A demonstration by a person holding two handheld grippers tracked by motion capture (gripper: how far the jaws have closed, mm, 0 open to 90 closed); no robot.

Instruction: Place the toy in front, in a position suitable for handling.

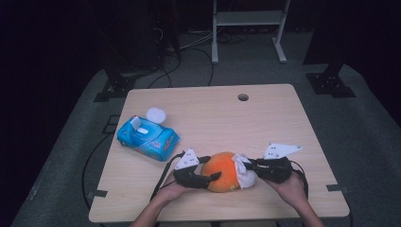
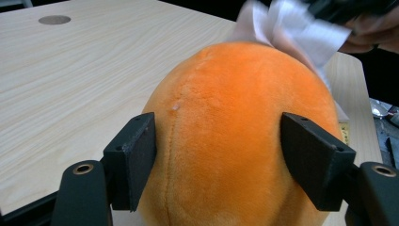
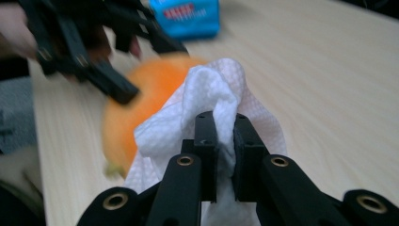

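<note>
Left gripper view: left gripper (image 2: 221,155) jaws clamp the orange plush ball (image 2: 235,136) from both sides, pads pressing into the fur, ball dead ahead between them and resting on the table (image 2: 70,84). Right gripper view: right gripper (image 3: 225,141) jaws pinched shut on a bunched white wipe (image 3: 211,94), the wipe draped against the ball's near side, ball just beyond the tips and slightly left. High view: both grippers meet at the ball from opposite sides, left gripper (image 1: 210,178) on its left flank, right gripper (image 1: 249,166) with wipe (image 1: 243,172) on its right flank, touching. Key relation: wipe sits straight between right jaws and ball surface, so I judge the wiping stroke runs across the ball's right side while the left holds it steady; the ball is roundish, no clear long axis. Further out to the left: blue wipe pack (image 1: 147,138), its white lid disc (image 1: 156,114) just behind it. Count: one ball, one wipe out, one pack, two grippers.
</note>
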